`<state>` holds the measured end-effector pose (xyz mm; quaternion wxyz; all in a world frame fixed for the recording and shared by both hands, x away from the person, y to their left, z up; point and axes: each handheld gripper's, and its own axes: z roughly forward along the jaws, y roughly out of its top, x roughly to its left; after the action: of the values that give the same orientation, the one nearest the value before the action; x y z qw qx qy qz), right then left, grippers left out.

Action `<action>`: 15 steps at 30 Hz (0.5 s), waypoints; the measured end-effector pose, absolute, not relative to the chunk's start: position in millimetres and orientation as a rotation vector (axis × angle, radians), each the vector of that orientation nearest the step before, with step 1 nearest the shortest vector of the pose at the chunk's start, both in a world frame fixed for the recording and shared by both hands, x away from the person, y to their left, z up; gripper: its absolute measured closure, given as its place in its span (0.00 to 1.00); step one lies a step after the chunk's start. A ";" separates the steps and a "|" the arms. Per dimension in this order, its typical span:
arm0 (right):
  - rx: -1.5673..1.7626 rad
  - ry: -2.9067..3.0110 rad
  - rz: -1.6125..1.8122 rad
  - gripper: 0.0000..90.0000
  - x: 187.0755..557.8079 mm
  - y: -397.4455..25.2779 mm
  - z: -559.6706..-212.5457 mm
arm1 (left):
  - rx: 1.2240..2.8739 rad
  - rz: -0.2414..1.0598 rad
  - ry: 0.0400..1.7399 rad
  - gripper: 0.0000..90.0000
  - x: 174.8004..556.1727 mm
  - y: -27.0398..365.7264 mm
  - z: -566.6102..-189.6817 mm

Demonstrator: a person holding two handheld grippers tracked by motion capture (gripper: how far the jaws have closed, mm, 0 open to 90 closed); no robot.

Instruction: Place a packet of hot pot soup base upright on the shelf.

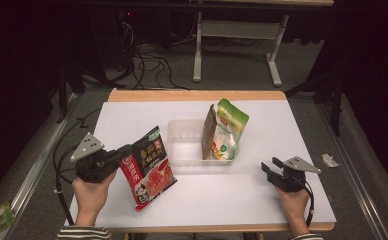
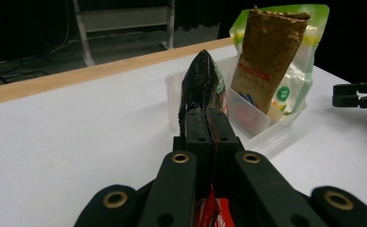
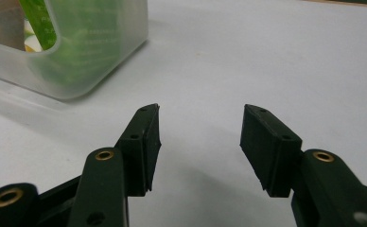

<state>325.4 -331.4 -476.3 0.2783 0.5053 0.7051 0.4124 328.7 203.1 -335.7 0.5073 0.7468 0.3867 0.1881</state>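
**Red pouch held at the tabletop's left**

The left gripper (image 1: pixel 113 159) has its jaws clamped on the edge of a glossy red-and-black printed food pouch (image 1: pixel 147 167), which is at the white tabletop (image 1: pixel 262 190)'s front left, long axis running from near-left to far-right. Just beyond it, a clear plastic bin (image 1: pixel 182 145) holds a brown packet (image 1: pixel 208 132) and a green-and-white bag (image 1: pixel 229 130) upright. The right gripper (image 1: pixel 272 169) rests well apart, jaws spread and empty.
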 end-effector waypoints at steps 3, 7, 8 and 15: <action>1.356 1.891 1.109 0.53 325.3 -331.6 -476.3 | 1.799 0.456 0.914 1.00 328.4 199.1 -330.6; 1.361 1.889 1.111 0.53 325.2 -331.9 -476.3 | 1.810 0.466 0.891 1.00 329.7 192.0 -326.4; 1.359 1.890 1.112 0.53 325.2 -332.1 -476.3 | 1.811 0.465 0.887 1.00 330.1 190.4 -325.8; 1.357 1.889 1.114 0.53 325.1 -332.3 -476.3 | 1.825 0.448 0.864 1.00 336.1 178.2 -321.1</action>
<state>325.1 -332.3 -476.3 0.2777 0.5057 0.7036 0.4149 336.1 178.2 -321.1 0.5112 0.7583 0.3590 0.1863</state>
